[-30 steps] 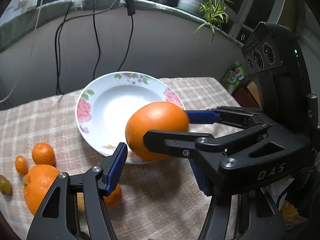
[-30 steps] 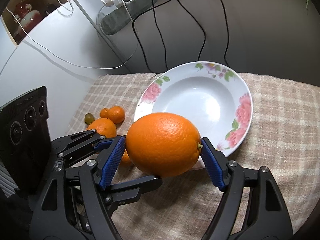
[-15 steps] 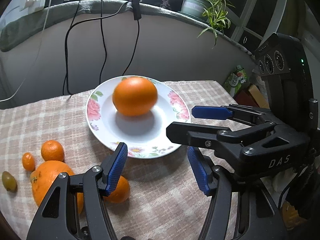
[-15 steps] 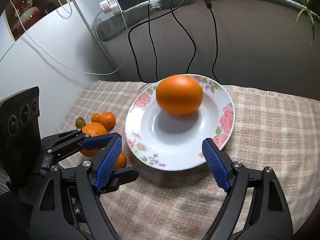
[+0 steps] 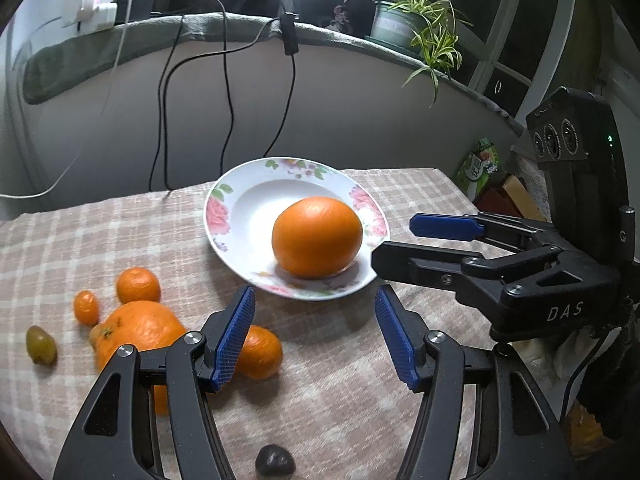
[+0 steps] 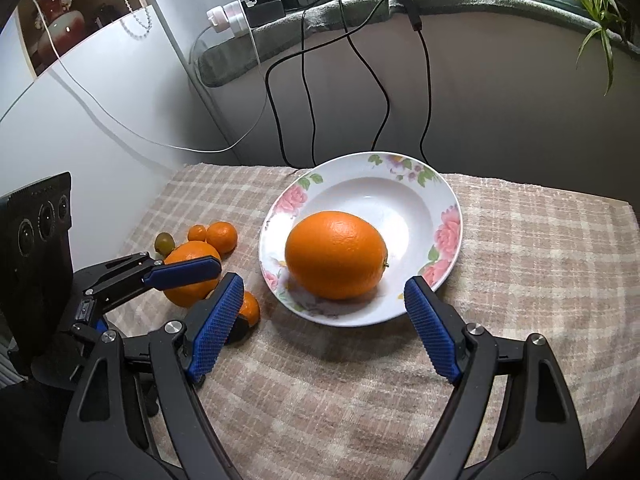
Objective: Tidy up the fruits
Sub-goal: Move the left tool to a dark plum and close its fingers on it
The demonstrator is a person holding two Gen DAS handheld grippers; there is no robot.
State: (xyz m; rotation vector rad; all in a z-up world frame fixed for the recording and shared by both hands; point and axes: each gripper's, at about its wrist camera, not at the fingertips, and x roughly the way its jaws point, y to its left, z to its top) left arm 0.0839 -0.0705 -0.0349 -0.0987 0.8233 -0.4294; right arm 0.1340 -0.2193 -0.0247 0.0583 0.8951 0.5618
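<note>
A large orange (image 5: 317,236) (image 6: 336,254) lies in the white floral plate (image 5: 240,216) (image 6: 400,196) on the checked cloth. My right gripper (image 6: 320,324) is open and empty, just in front of the plate; it also shows in the left wrist view (image 5: 400,244) at the right. My left gripper (image 5: 314,336) is open and empty, in front of the plate and left of the right one. Left of the plate lie a big orange (image 5: 136,332) (image 6: 188,276), two mandarins (image 5: 138,285) (image 5: 260,352), a kumquat (image 5: 86,307) and a green fruit (image 5: 40,345).
A small dark fruit (image 5: 275,460) lies on the cloth between my left fingers' bases. Black cables (image 5: 228,92) hang down the wall behind the plate. A potted plant (image 5: 416,28) stands on the ledge. Boxes (image 5: 480,168) sit past the table's right edge.
My right gripper let go of the large orange into the plate and drew back. The orange rolled toward the plate's near side. Both grippers pulled back from the plate.
</note>
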